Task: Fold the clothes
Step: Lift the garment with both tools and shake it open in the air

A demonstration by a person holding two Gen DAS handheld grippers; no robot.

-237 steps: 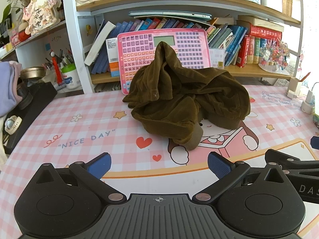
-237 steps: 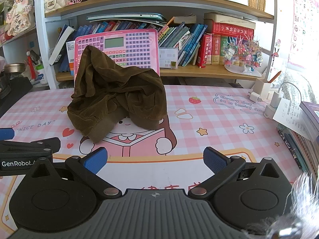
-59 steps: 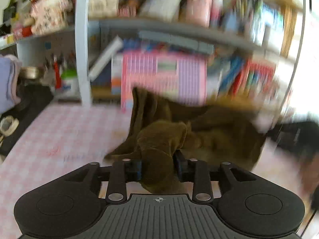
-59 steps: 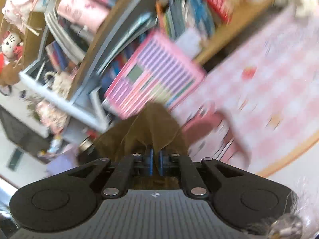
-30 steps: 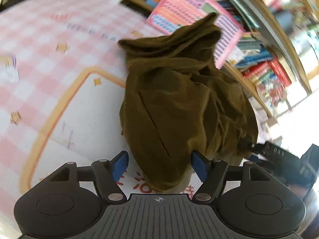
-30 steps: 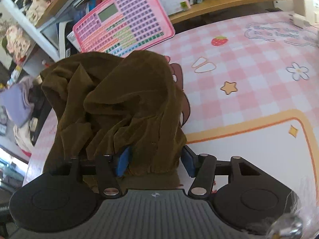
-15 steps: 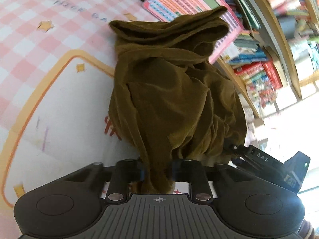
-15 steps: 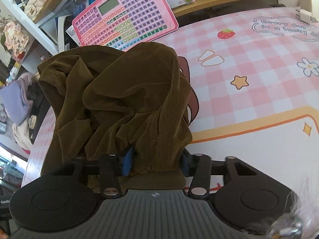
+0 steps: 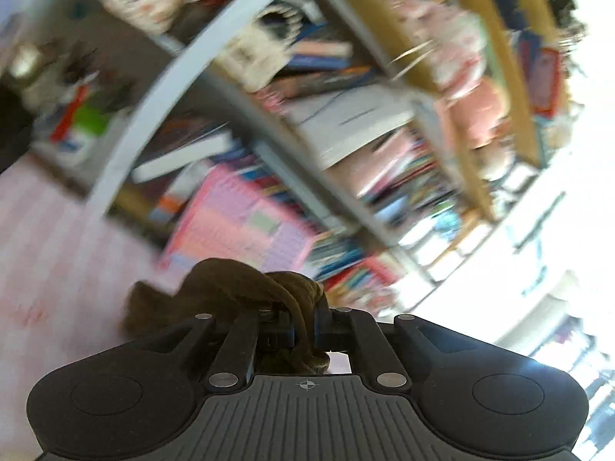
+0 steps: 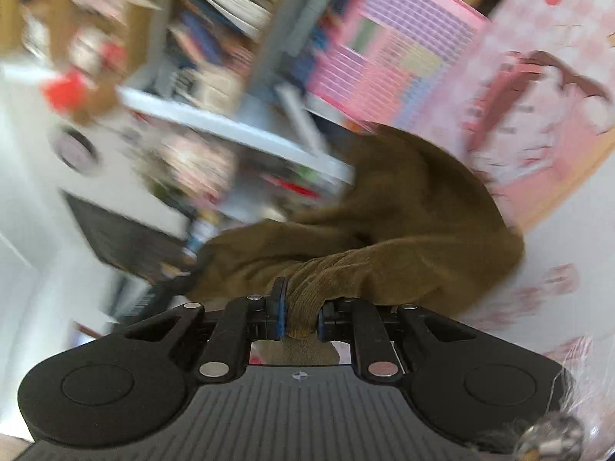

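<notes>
The olive-brown corduroy garment (image 9: 226,284) bunches in front of my left gripper (image 9: 305,328), which is shut on a thin fold of it. In the right wrist view the same garment (image 10: 403,223) hangs in a long bundle over the pink mat, and my right gripper (image 10: 301,313) is shut on a ribbed edge of it. Both views are tilted and motion-blurred. The cloth is lifted; how much of it touches the table is hidden.
A bookshelf full of books (image 9: 346,123) stands behind the table. A pink toy keyboard pad (image 9: 246,226) leans against it, also visible in the right wrist view (image 10: 392,46). The pink checked cartoon table mat (image 10: 538,96) lies below. A dark object (image 10: 127,238) sits at the left.
Both grippers closed fully on the garment and swung upward with it, tilting; the views now point at the shelves and blur, where before they looked down on the heap.
</notes>
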